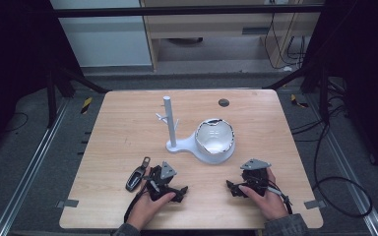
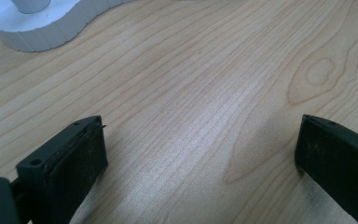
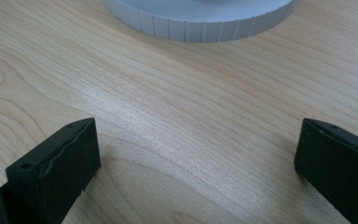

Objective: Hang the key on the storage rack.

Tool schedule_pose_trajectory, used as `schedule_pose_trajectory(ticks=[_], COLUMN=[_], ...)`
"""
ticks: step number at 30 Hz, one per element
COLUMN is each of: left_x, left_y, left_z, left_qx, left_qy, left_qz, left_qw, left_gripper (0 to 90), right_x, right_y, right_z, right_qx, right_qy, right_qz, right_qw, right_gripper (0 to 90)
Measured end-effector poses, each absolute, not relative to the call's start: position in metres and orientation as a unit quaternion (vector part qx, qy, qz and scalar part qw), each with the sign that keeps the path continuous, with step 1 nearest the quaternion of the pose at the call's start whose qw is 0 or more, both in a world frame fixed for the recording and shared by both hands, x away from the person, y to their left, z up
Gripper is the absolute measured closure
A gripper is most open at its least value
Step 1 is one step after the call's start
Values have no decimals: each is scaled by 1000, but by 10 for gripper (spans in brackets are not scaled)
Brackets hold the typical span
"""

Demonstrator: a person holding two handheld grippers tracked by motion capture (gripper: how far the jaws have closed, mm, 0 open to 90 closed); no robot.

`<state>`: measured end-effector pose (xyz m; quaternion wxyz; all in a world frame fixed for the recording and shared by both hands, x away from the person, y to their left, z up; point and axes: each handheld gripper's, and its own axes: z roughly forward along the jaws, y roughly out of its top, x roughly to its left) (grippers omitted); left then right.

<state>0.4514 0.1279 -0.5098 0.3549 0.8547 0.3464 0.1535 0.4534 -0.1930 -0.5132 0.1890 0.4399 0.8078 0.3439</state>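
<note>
High view first: left gripper (image 1: 170,189) and right gripper (image 1: 241,186) both parked low on the wooden table (image 1: 123,147), near the front edge, well apart from each other. Black car key (image 1: 138,174) lying flat just beside the left gripper, not touching as far as can be told. White stand (image 1: 177,142) with bowl (image 1: 215,137) behind both. Jaws spread wide on both, nothing but bare wood between.
</note>
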Motion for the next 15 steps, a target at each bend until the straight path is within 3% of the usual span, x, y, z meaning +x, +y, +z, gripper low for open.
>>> schedule_pose_trajectory(ticks=[8, 15], left_x=[451, 451], left_y=[134, 150], left_z=[-507, -469], left_qx=[863, 870], left_qy=[328, 291], left_qz=[147, 171], left_qw=[354, 359], left_gripper=[48, 40], right_x=[453, 453], right_y=[-193, -193], right_z=[-513, -513], right_qx=[441, 441], right_qy=[807, 807], right_qz=[344, 344], right_qw=[189, 189], right_gripper=[5, 5])
